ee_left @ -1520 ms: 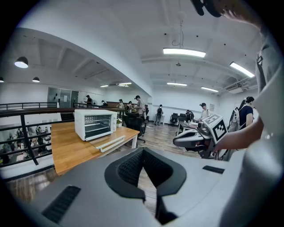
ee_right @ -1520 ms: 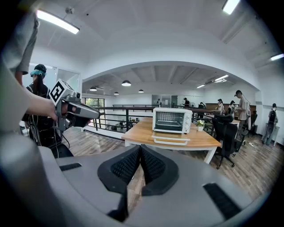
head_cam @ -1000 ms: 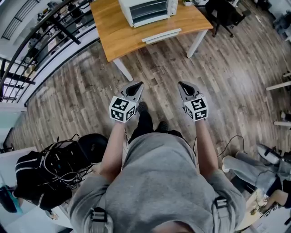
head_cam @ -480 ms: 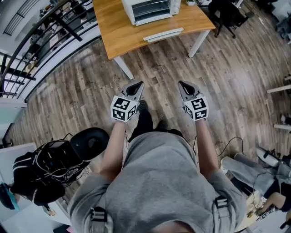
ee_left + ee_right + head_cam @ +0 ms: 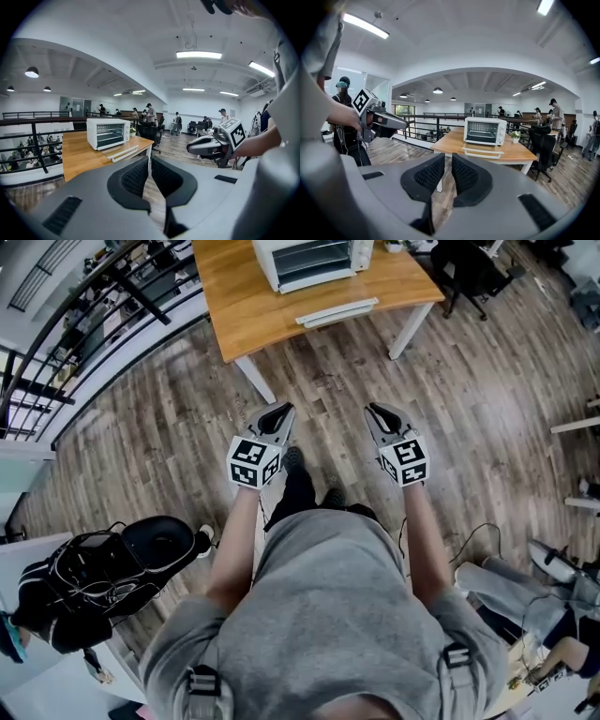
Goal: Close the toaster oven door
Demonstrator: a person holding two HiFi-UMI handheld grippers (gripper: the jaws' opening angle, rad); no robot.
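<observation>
Both are well short: grey left gripper [image 5: 275,412] jaws pressed together, grey right gripper [image 5: 377,412] jaws just opening, empty. Walk to the far white toaster oven [image 5: 309,261], then lift its dropped white-framed door [image 5: 337,311].

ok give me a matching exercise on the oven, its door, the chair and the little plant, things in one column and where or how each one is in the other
Things
1. toaster oven
2. oven door
3. office chair
4. potted plant

Place or state
A. black, on the floor past the end of the wooden table
B. hinged down, lying open in front of the oven
C. small, on the table by the oven's knob side
D. white, racks showing inside

Pairs: 1-D, 2-B, 3-A, 4-C
</observation>
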